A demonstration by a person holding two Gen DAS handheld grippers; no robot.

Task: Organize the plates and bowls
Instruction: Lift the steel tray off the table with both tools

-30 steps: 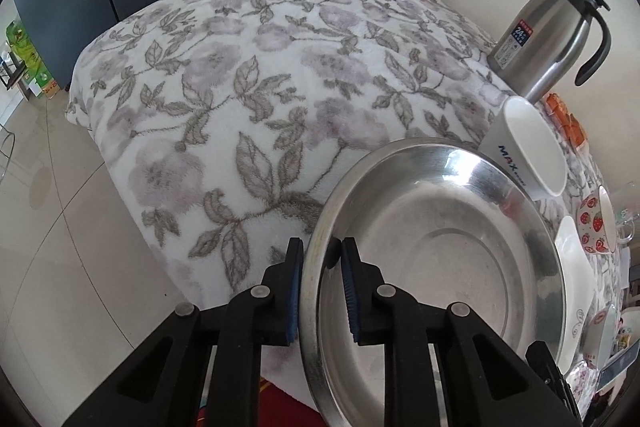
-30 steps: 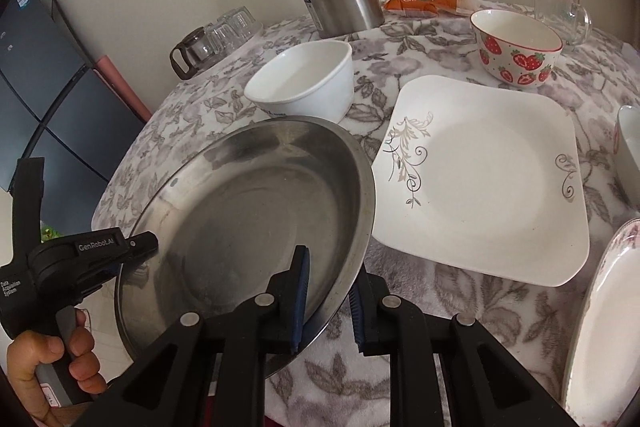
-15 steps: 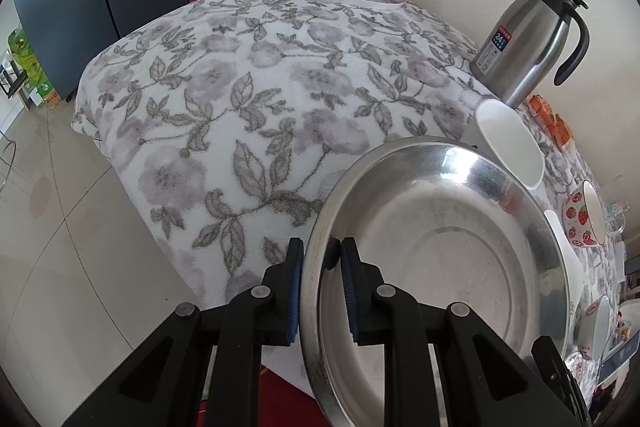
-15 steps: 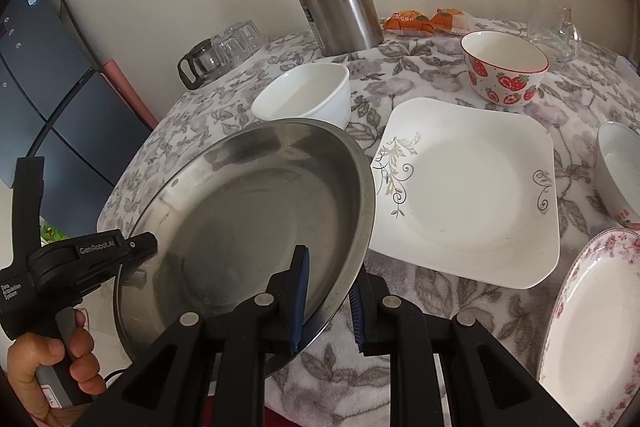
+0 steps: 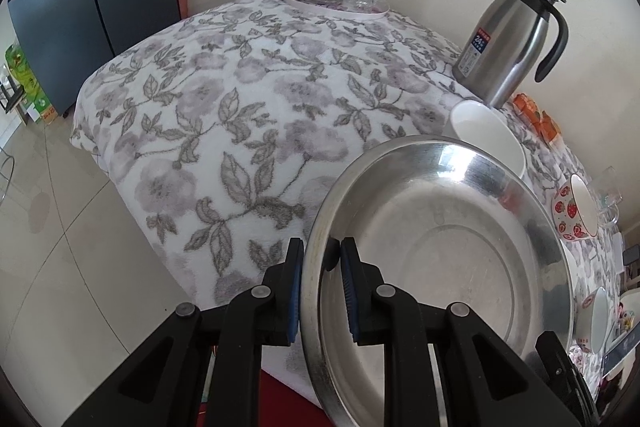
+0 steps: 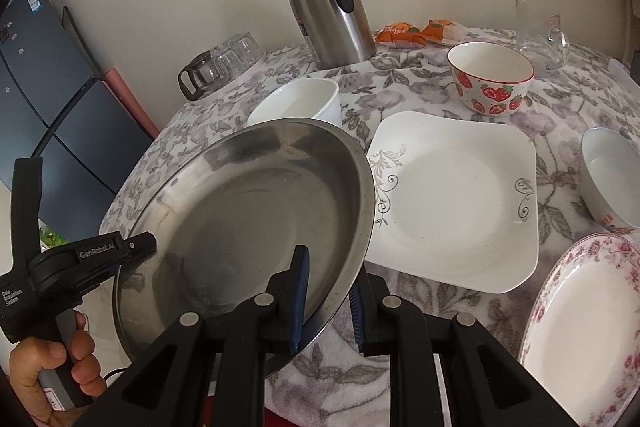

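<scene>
Steel basin (image 6: 256, 227), round and shallow: we hold it tilted above the table's (image 5: 248, 115) near edge, its rim pinched on opposite sides by the left gripper (image 5: 320, 291) and the right gripper (image 6: 329, 301), each with jaws narrowed onto the metal. Beyond its far rim, a white bowl (image 6: 298, 103); beside it, a square plate (image 6: 456, 203). Toward the far edge, a strawberry bowl (image 6: 490, 79) and a steel flask (image 6: 328, 3). Near the right edge, a floral plate (image 6: 588, 327).
</scene>
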